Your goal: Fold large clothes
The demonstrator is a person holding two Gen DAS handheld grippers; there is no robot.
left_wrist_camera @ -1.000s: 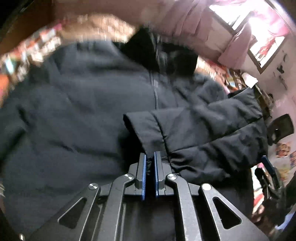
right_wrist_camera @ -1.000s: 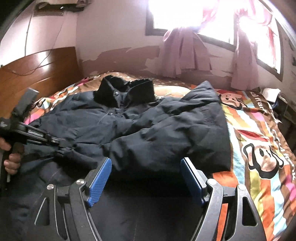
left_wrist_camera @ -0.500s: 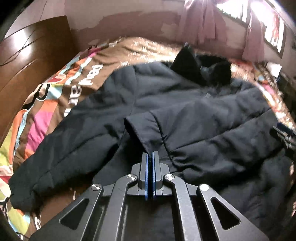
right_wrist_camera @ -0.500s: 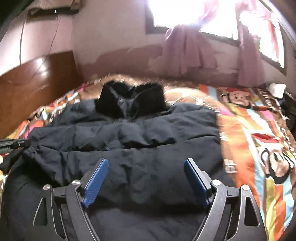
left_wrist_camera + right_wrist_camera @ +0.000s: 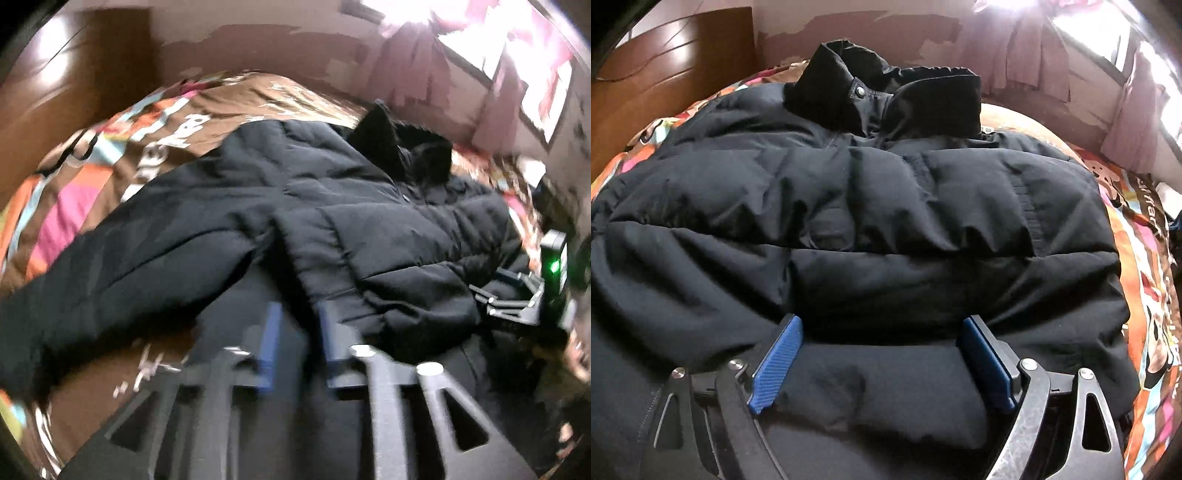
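Left wrist view is motion-blurred, so I read edges only roughly. My left gripper (image 5: pixel 295 343) shows its two blue-padded fingers (image 5: pixel 269 343) parted by a narrow gap, with nothing clamped between them. Just ahead of the fingertips lies the cuff end of the sleeve (image 5: pixel 369 251) that is folded across the front of the black quilted puffer jacket (image 5: pixel 258 192). Whether the cuff touches the right-hand pad I cannot tell through the blur. The other sleeve (image 5: pixel 110 266) runs out toward the lower left and its end is cut off by the lens edge. The jacket lies on the multicoloured cartoon-print bedspread (image 5: pixel 74 206).

At the far right of this view I see part of my right gripper (image 5: pixel 517 299), with a green indicator light (image 5: pixel 553 265) behind it; the hand holding it is blurred and cropped.

Right wrist view is sharp. My right gripper (image 5: pixel 882 362) has its jaws spread wide, holding nothing, low over the jacket's lower body. The folded sleeve (image 5: pixel 886 206) spans the chest. The upright collar (image 5: pixel 886 99) with a metal snap (image 5: pixel 860 93) hides the bedspread behind it. A wooden headboard (image 5: pixel 676 81) and pink curtains (image 5: pixel 1038 62) fill the background.
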